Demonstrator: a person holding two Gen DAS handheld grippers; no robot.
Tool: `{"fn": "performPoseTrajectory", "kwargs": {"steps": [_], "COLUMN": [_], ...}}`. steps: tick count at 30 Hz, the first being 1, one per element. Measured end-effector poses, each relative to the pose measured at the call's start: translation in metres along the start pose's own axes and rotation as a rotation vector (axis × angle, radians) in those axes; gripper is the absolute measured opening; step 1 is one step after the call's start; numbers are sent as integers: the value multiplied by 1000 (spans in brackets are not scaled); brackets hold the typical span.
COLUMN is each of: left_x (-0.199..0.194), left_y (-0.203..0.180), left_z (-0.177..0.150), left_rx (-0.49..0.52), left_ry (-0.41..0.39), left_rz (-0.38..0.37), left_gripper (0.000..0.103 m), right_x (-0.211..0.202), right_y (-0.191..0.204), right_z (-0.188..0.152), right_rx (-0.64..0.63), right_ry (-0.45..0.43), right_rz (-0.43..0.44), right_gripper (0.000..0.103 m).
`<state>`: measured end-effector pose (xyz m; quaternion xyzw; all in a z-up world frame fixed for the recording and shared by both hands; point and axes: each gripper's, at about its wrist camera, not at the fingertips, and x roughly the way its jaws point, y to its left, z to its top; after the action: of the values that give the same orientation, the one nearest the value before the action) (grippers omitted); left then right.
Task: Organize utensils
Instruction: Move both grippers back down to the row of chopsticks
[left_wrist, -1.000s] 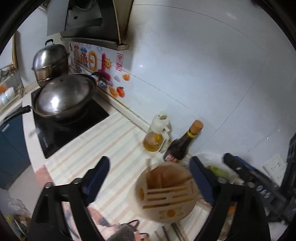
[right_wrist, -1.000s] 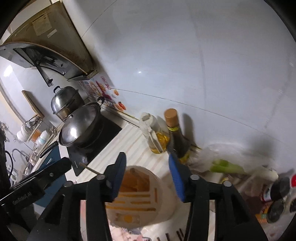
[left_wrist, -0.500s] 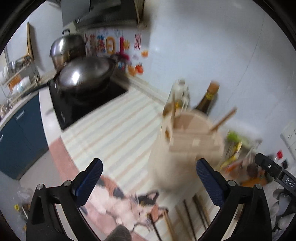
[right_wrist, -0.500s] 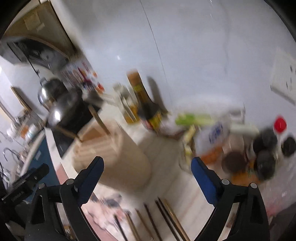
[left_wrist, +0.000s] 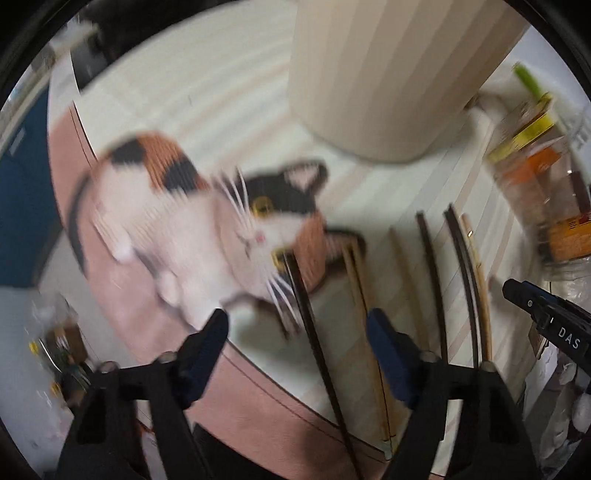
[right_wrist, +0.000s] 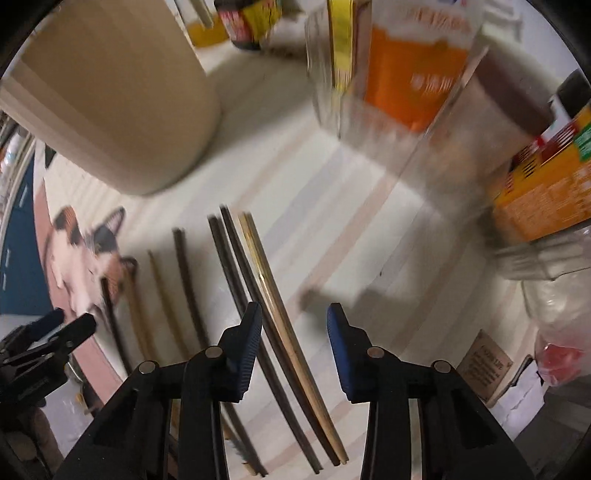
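You're looking at slim dark lacquered chopsticks (right_wrist: 236, 295) gleaming faintly, beside a pale bare-wood chopstick (right_wrist: 280, 314) showing matt. The tall beige ribbed holder (left_wrist: 391, 74) is reading as smooth matt plastic. The striped cat-print mat (left_wrist: 207, 92) is looking woven, dull.

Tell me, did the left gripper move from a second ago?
Yes. The left gripper dropped toward the chopsticks; the beige holder, once between its fingers, now stands above.

Holder (right_wrist: 110, 103) and jars (right_wrist: 424, 74) behind chopsticks (right_wrist: 266, 295)

The right gripper (right_wrist: 293, 326), jaws apart, hovers over chopsticks (right_wrist: 258, 273) lying near a beige holder (right_wrist: 122, 96).
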<state>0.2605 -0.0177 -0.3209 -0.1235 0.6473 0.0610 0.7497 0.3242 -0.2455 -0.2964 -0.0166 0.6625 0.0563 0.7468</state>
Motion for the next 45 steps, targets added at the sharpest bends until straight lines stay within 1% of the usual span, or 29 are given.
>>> {"fn": "performPoseTrajectory", "kwargs": {"steps": [1,3,4,5,6,7,8,10,11,15,17,19,21,24,27,30,32,37,39,40,45], "left_x": [6,15,19,19,18,19,19,20,20,17,18,18,19,20,21,20,21,24,24,24,25], "left_y": [-1,-3,-4,-5,-7,-9,-10,-12,-12,-10,-10,-6,-4,-1,-2,-2,-1,2,2,-7,-7], "left_z": [-2,-4,-5,-5,-6,-6,-6,-6,-6,1,8,16,23,35,43,48,52,66,70,73,79], "left_rx": [-1,6,6,12,26,37,44,69,79,131,172,186,227,266,307,355,379,417,441,450,462], "left_ry": [9,25,32,20,11,19,14,6,2,-14,-30,-28,-39,-41,-34,-27,-19,9,15,18,26], "left_rz": [4,10,13,20,16,17,22,31,36,64,97,88,96,70,39,16,4,-17,-24,-28,-55], "left_gripper": [57,31,26,23,10,7,6,6,6,4,4,4,4,4,4,4,4,5,5,5,5], "right_x": [4,9,12,13,15,17,20,24,28,31,30,31,29,26,25,25,25,26,27,27,30], "right_y": [0,0,1,2,2,3,3,5,7,13,13,11,-1,-24,-38,-45,-49,-58,-59,-60,-53], "right_z": [-1,-1,-1,0,2,4,5,6,8,15,15,12,5,-9,-16,-12,-5,8,13,14,21], "right_rx": [-7,-19,-27,-32,-36,-41,-42,-51,-62,-85,-77,-46,18,157,266,322,342,392,396,397,393], "right_ry": [7,18,22,25,30,36,41,55,67,80,78,77,84,92,108,129,151,186,201,205,222], "right_rz": [5,15,15,21,20,15,22,32,32,10,7,-22,-33,-18,-8,-20,-34,-35,-55,-63,-98], "right_gripper": [39,37,34,29,28,24,18,14,9,9,8,7,7,7,7,7,8,8,8,8,8]}}
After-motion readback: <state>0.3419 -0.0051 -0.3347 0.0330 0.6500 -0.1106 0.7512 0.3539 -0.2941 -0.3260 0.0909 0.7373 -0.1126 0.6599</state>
